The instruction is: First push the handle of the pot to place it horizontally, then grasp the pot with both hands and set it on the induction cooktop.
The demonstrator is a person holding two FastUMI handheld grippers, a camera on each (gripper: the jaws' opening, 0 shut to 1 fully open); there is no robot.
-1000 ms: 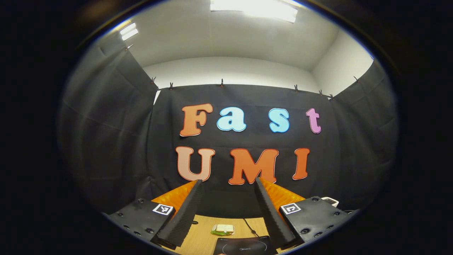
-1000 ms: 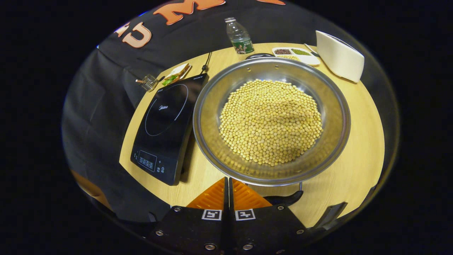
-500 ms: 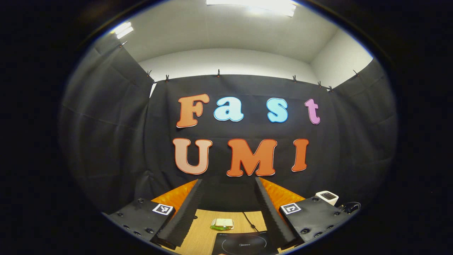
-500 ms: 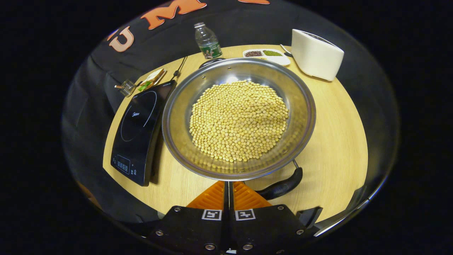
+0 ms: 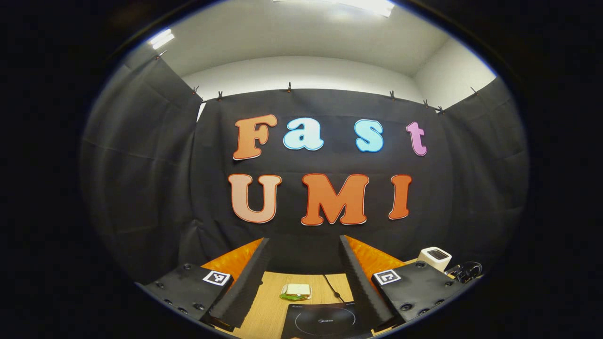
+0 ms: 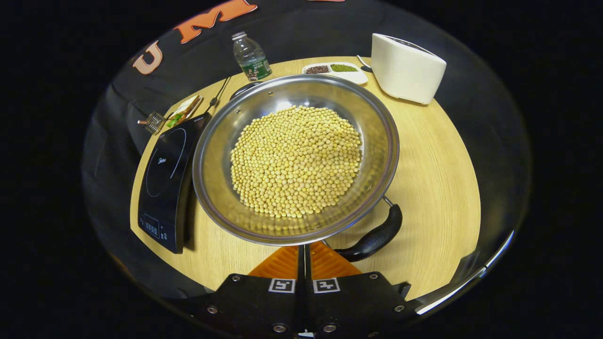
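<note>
Left gripper view, gripper: the left gripper [image 5: 301,278] is held level, looking at the booth wall, its fingers [image 5: 245,282] spread wide with nothing between them.
Left gripper view, worktop: low in the picture, the wooden worktop [image 5: 268,306] shows through the gap, with the black induction cooktop [image 5: 325,322] at the bottom edge and a sandwich [image 5: 297,291] just beyond it.
Left gripper view, far right: a white toaster [image 5: 434,258] stands near the edge, a dark tangle beside it too small to name.
Right gripper view, gripper: the right gripper [image 6: 304,256] looks down from above, its fingers [image 6: 313,259] pressed together, gripping nothing.
Right gripper view, pot: the steel pot [image 6: 377,127], heaped with soybeans [image 6: 297,162], sits on the worktop right beside the cooktop, not on it.
Right gripper view, handle: the black handle [image 6: 374,235] sticks out from the near rim, slanting off to one side; the closed fingertips are just beside its end, and contact cannot be told.
Right gripper view, background: a water bottle [image 6: 249,56] and a small divided dish [image 6: 337,71] stand behind the pot.
Step in hand: the handle push, by my reading, with the fingers used as a blunt pusher.
Next move: a sideways nudge against the handle until it lies horizontal, gentle enough not to spill beans; then both grippers must open and come to the pot for the lift.
</note>
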